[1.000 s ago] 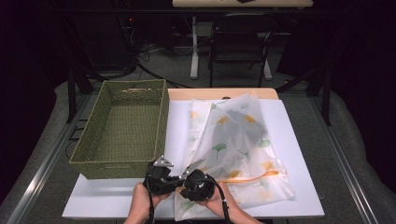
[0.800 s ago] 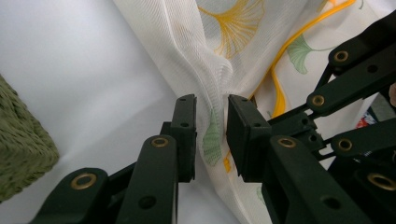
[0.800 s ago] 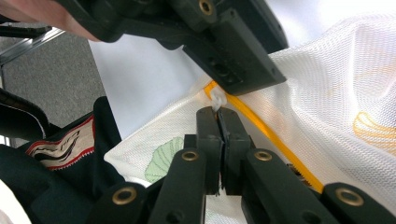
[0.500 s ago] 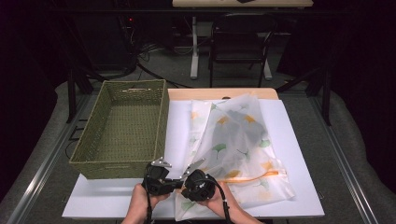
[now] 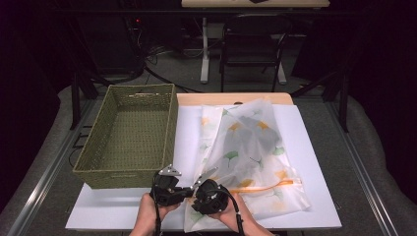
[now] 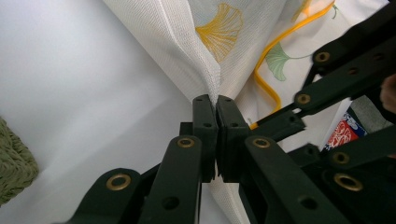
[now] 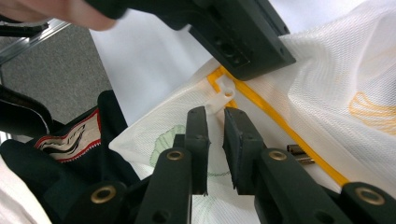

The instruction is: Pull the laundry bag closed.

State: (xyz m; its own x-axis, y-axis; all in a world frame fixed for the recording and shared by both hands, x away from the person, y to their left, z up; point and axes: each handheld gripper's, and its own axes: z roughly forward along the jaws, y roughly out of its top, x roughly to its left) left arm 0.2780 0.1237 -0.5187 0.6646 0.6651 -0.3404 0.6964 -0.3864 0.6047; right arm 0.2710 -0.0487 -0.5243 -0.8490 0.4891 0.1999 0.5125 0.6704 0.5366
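Note:
A white mesh bag [image 5: 251,147] printed with ginkgo leaves lies on the white table top [image 5: 310,132], with its orange zipper [image 5: 265,188] near the front. At the bag's near left corner both grippers meet, held in a person's hands. My left gripper [image 6: 217,100] is shut on a pinched fold of the bag's mesh [image 6: 187,37]. My right gripper [image 7: 215,114] faces it; its jaws have just been opening and stand slightly apart. The white zipper pull [image 7: 223,95] sits just past their tips, not pressed. The zipper [image 7: 280,121] runs off to the right.
A woven green basket [image 5: 123,178] stands empty on the table's left side, just behind the left gripper [image 5: 169,189]. Its corner [image 6: 14,158] appears in the left gripper view. The table's near edge lies right under the hands. Dark chairs and cables stand beyond the far edge.

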